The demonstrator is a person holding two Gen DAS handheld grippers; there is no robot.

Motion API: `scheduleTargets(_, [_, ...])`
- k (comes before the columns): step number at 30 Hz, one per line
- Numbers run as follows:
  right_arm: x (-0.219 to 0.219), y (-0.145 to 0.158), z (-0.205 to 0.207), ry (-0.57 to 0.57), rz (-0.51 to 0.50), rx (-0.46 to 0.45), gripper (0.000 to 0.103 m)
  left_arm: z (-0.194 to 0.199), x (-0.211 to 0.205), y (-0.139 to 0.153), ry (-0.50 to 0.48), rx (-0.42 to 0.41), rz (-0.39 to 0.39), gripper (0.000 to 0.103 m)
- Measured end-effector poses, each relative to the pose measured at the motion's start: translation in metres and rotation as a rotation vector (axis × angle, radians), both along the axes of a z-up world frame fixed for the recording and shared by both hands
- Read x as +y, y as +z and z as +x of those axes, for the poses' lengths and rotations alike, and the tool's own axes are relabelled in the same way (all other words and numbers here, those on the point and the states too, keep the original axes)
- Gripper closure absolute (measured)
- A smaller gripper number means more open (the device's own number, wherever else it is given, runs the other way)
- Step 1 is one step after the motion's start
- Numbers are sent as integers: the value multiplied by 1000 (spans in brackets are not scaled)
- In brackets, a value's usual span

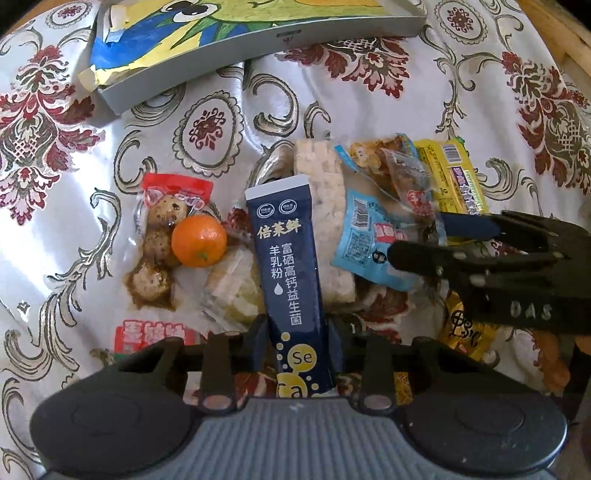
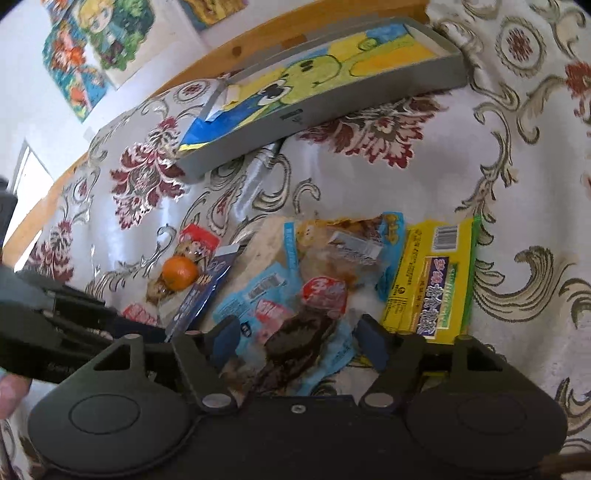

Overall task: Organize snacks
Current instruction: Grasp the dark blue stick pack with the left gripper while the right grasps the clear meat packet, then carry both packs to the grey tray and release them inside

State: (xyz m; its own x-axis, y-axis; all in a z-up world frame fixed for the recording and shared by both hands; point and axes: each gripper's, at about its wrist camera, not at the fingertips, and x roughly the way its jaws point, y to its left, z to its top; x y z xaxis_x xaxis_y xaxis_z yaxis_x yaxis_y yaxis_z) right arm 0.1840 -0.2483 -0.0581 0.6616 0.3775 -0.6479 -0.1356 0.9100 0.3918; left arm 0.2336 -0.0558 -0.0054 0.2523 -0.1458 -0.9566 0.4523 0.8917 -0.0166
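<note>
My left gripper (image 1: 299, 332) is shut on a navy stick sachet (image 1: 286, 258) with white lettering, which points away from me over the snack pile. The sachet (image 2: 205, 291) also shows at the left of the right wrist view. My right gripper (image 2: 299, 339) is open, its fingers straddling a clear packet with a red label and dark brown contents (image 2: 306, 321) that lies on a light blue packet (image 2: 258, 291). In the left wrist view the right gripper (image 1: 417, 240) reaches in from the right over the light blue packet (image 1: 360, 229). A mandarin (image 1: 198, 241) rests left of the sachet.
A grey tray (image 1: 332, 33) lined with a colourful drawing lies at the back of the floral tablecloth. The pile also holds a yellow packet (image 2: 432, 277), a rice cracker pack (image 1: 325, 206), a meatball pack (image 1: 162, 229) and a gold packet (image 1: 461, 328). The wooden table edge (image 2: 295, 40) runs behind.
</note>
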Motion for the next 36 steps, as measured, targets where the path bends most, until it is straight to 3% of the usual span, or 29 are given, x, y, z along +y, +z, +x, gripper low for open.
scheduleTargets(3, [4, 1, -1, 8, -32, -6, 29, -2, -1, 1, -5, -8, 13, 68])
scheduleTargets(7, [4, 0, -1, 0, -45, 1, 43, -3, -1, 1, -5, -16, 24, 70])
scheduleTargets(13, [0, 1, -3, -18, -34, 12, 52, -5, 2, 1, 5, -21, 23, 72])
scheduleTargets(27, [0, 6, -10, -21, -36, -35, 56, -8, 9, 9, 48, -63, 14, 75])
scheduleTargets(36, [0, 19, -16, -5, -6, -152, 56, -11, 7, 23, 46, -136, -1, 76])
